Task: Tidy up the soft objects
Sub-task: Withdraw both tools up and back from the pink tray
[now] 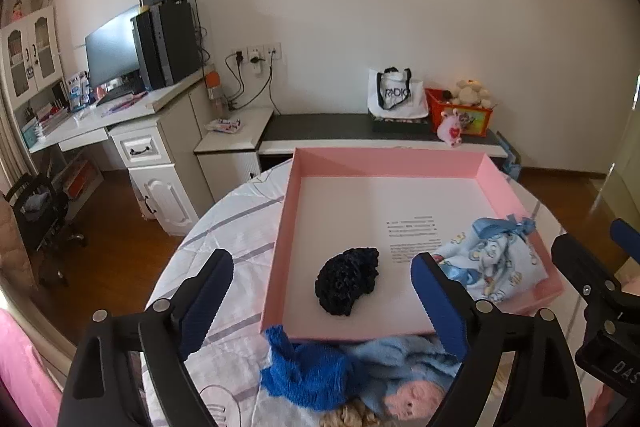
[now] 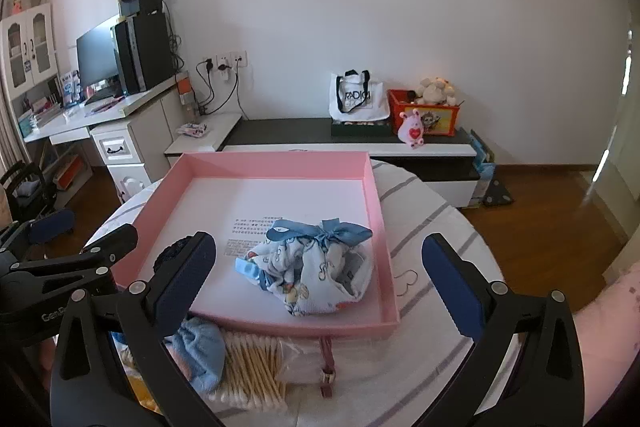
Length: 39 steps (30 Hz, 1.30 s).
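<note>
Black monitor [image 1: 114, 47] on white desk [image 1: 100, 115]; white tote bag [image 2: 358, 97] beside red toy box [image 2: 426, 117].

White wall [image 2: 400, 7] at twelve o'clock, wooden floor [image 2: 540, 219] below; desk [image 1: 100, 115] (monitor [image 1: 112, 51] on it) at nine.

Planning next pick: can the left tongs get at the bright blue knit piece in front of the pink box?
Probably yes: left tongs stand open above the bright blue knit piece, nothing covering it.

Black scrunchie [image 1: 347, 281] — inside pink tray [image 1: 280, 247]
</note>
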### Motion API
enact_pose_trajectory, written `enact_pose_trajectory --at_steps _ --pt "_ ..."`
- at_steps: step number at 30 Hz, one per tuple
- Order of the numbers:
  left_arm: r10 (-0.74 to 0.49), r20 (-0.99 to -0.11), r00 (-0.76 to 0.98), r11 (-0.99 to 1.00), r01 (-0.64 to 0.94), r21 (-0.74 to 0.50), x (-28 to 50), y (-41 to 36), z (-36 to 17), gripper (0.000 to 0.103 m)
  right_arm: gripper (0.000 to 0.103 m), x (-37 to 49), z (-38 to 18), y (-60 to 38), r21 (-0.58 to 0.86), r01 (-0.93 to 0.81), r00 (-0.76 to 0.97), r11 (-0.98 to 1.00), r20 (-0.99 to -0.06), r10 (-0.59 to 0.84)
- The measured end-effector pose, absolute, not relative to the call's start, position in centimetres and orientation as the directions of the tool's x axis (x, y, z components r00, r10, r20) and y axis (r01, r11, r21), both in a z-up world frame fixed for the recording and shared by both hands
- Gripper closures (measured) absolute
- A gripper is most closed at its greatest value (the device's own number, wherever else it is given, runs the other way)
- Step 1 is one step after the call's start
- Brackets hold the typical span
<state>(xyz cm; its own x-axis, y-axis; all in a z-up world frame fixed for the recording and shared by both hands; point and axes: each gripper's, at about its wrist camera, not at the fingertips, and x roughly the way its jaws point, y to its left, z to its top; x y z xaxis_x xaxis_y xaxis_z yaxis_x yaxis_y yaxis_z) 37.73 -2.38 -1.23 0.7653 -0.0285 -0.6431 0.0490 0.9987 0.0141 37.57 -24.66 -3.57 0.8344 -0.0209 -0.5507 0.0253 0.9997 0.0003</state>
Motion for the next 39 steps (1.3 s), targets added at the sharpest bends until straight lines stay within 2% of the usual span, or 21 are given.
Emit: enact_pose_trajectory --at_steps 10,19,39 --pt "-0.031 -0.595 0.803 0.999 0.051 0.017 31.0 -2.9 0.8 0.007 0.0 33.0 -1.6 -24.2 -0.037 0.027 0.854 0.999 -0.518 -0.042" --pt "-0.034 -0.541 0.841 0.999 0.048 0.012 24.0 -2.6 2.7 0.0 0.0 27.7 0.7 -24.1 -0.037 0.032 0.895 0.999 -0.444 -0.045" --pt "-0.046 -0.384 0.922 0.999 0.049 -0.002 12.2 -2.5 6.8 0.0 0.0 18.0 4.8 -23.3 -0.041 0.065 0.968 0.997 -0.239 -0.073"
